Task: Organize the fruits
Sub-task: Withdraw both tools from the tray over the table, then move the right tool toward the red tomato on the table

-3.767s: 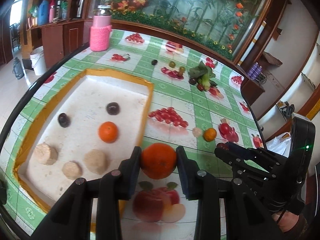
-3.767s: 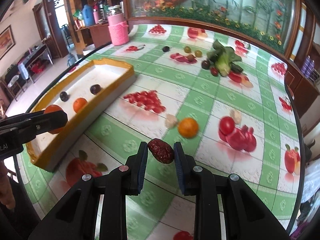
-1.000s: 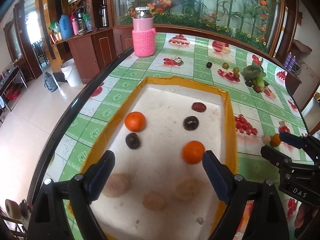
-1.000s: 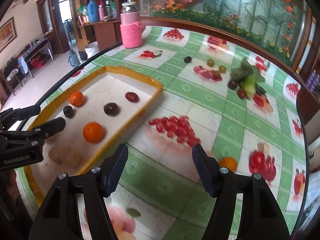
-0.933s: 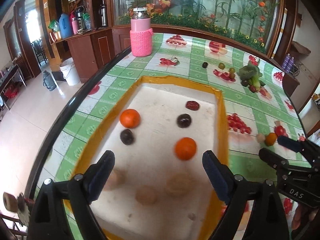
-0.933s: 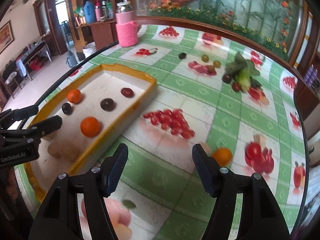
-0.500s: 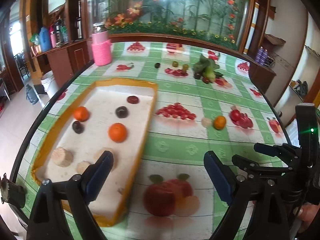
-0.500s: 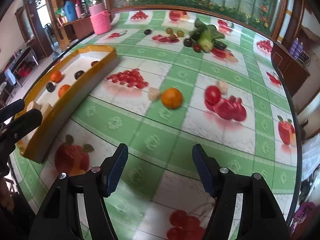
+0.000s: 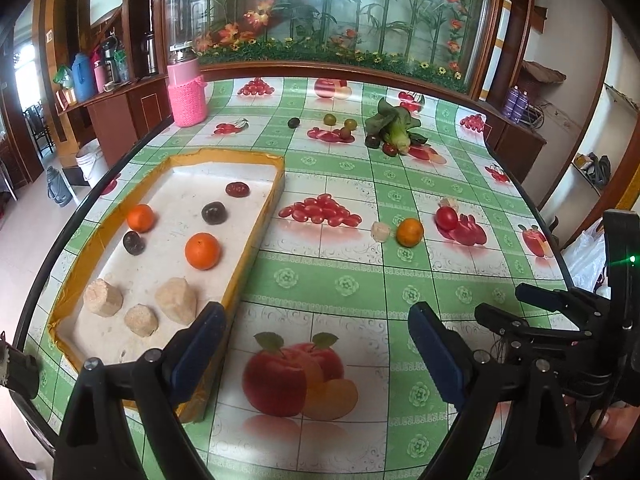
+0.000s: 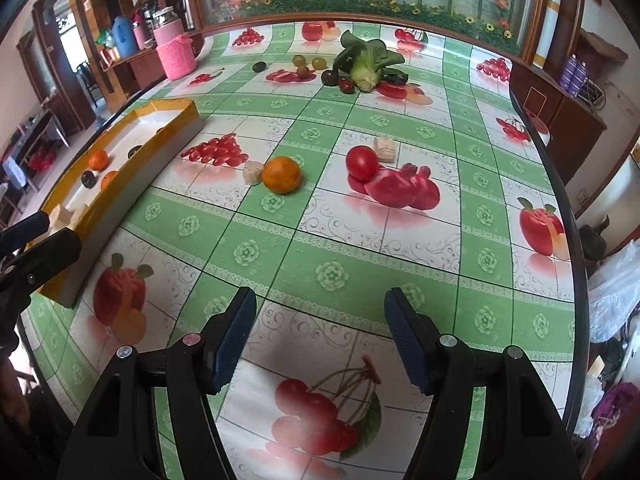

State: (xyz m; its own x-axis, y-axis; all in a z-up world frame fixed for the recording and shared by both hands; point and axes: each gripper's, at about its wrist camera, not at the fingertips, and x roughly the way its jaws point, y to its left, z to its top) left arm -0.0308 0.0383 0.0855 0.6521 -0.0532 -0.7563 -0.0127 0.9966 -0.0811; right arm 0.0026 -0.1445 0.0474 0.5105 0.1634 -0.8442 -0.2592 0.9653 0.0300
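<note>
Covering the table (image 9: 340, 280), glossy green-checked cloth w/ fruit prints; yellow-rimmed tray (image 9: 256, 216) at 9 o'clock, round orange (image 10: 281, 174) at 12. Left gripper (image 9: 316, 336) & right gripper (image 10: 320, 320) spread, empty.

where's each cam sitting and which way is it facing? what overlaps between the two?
Left wrist: rides the left tongs, angled down over the yellow-rimmed tray and table; own open jaws show, plus the right tongs and fingers of a hand at the right edge.
Right wrist: rides the right tongs, angled down over the tablecloth; own open jaws show, with the left tongs at the left edge.
Shared: tray, loose orange, red tomato, leafy greens, pink jar.
</note>
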